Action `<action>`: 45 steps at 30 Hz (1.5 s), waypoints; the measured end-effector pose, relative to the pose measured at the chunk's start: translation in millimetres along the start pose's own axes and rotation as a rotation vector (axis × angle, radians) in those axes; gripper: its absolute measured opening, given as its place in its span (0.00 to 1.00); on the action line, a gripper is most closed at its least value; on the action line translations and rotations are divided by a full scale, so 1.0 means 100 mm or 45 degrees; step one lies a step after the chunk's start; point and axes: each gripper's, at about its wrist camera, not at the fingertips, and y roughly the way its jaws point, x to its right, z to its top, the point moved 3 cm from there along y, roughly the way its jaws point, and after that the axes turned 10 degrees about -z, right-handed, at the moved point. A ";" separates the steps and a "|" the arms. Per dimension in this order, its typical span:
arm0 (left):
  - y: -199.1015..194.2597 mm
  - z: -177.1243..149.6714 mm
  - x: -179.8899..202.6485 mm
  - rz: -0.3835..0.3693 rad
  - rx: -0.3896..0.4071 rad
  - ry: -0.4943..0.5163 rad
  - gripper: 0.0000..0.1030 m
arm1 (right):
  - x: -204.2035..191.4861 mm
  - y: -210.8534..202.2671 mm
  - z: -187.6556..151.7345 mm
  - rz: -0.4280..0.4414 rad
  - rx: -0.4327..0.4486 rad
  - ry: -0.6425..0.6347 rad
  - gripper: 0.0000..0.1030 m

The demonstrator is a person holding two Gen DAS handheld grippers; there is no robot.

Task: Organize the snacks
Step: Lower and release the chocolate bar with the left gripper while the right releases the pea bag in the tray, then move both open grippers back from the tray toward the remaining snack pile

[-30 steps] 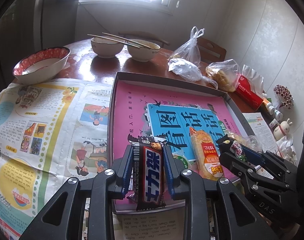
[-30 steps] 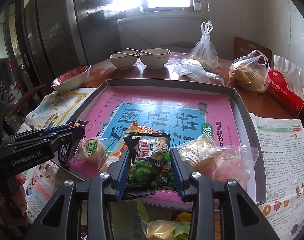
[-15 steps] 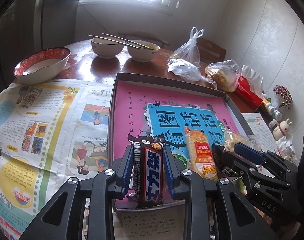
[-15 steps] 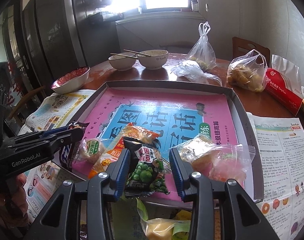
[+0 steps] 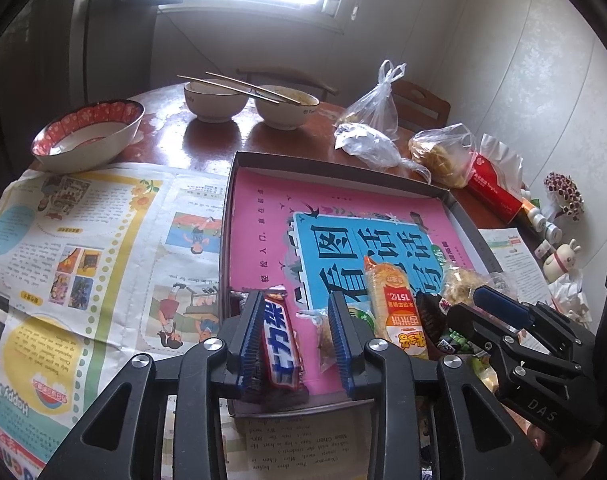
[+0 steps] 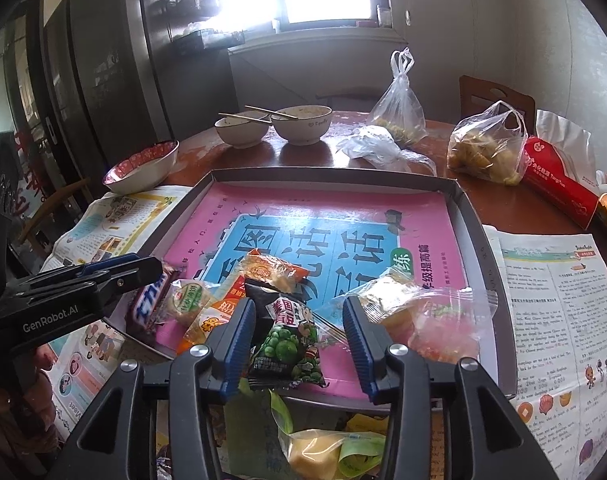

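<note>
Both grippers have just been opening: the left gripper has let go of the chocolate bar, which now leans against its left finger inside the tray, and the right gripper has released the green pea packet, now lying free between its spread jaws at the tray's near edge. Beside them on the tray's pink sheet lie an orange cracker pack and clear bags of pastries. Newspaper flanks the tray, with bowls farther back on the wooden table.
</note>
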 end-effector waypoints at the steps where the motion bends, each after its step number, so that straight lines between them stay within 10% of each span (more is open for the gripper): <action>1: -0.01 0.00 0.00 0.002 0.001 0.001 0.39 | 0.00 -0.01 0.00 -0.001 0.001 0.002 0.46; 45: -0.42 -0.09 0.43 -0.085 0.021 0.117 0.66 | 0.36 -0.51 -0.01 -0.030 0.122 0.092 0.66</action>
